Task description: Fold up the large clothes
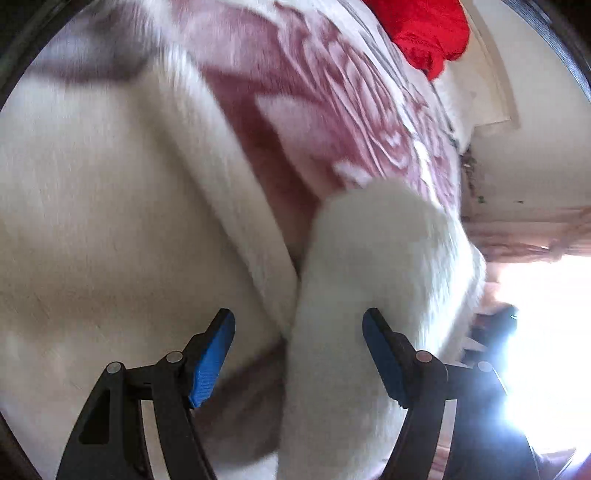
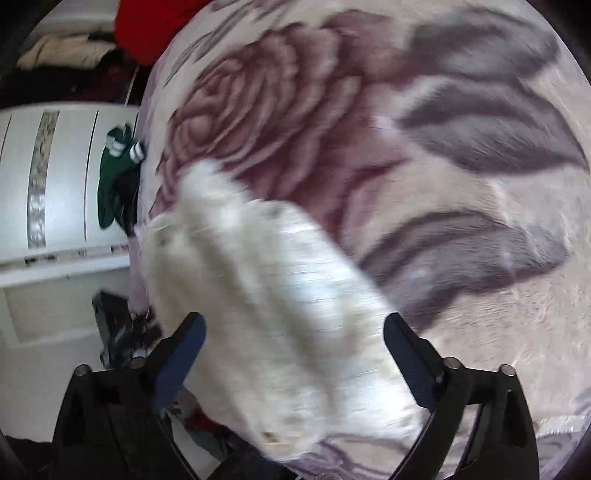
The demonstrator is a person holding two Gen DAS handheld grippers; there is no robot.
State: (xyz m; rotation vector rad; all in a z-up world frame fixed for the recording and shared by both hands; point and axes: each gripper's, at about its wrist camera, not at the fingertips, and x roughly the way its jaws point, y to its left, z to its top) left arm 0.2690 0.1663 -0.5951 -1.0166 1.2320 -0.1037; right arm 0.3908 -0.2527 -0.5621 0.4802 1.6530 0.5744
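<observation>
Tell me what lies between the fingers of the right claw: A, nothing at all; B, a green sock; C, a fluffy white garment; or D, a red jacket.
C. In the right wrist view the fluffy white garment runs between the spread fingers of the right claw, over the rose-print blanket; the red cloth and the green item lie far off at the left.

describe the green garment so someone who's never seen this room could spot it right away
Start in the right wrist view from the big rose blanket that fills most of the picture and go to its left edge, where a white panelled cabinet stands. The green garment hangs against that cabinet beside the blanket. It is the only dark green thing there, with white-striped cuffs at its top, unlike the red cloth higher up.
</observation>
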